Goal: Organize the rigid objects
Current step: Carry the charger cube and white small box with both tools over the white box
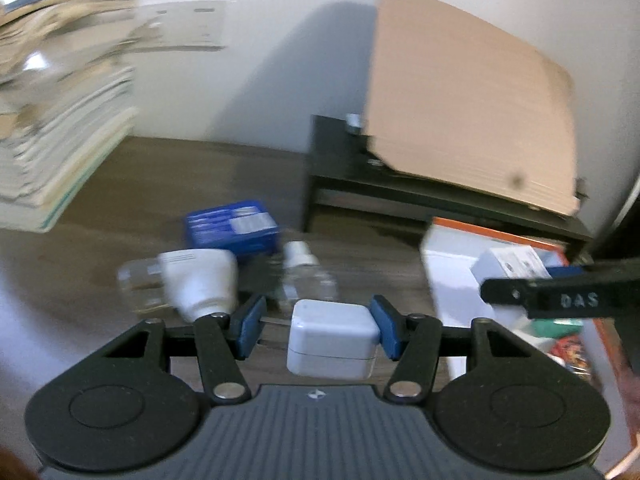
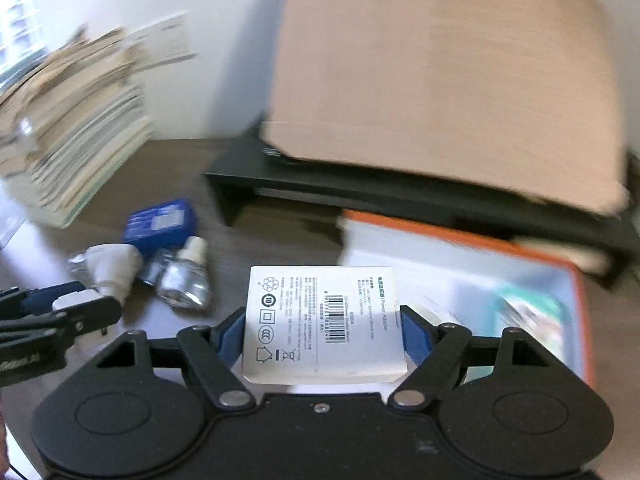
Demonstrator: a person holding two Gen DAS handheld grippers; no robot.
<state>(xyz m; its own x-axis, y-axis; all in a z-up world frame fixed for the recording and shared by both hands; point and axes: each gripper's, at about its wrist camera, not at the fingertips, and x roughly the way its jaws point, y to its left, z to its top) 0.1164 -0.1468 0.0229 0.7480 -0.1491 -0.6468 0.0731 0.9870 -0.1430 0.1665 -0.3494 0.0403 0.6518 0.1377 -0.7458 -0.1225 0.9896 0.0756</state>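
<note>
Between the blue pads of the left gripper (image 1: 318, 330) sits a white power adapter (image 1: 333, 338), its prongs pointing at the left pad; the right pad touches it, so the fingers are clamped on it above the wooden surface (image 1: 192, 176). Just beyond lie a white bulb-like part (image 1: 200, 280), a clear bottle (image 1: 306, 276) and a blue box (image 1: 232, 228). The right gripper (image 2: 322, 334) has its fingers pressed against both sides of a white labelled box (image 2: 322, 320), beside the orange-rimmed bin (image 2: 576, 280).
</note>
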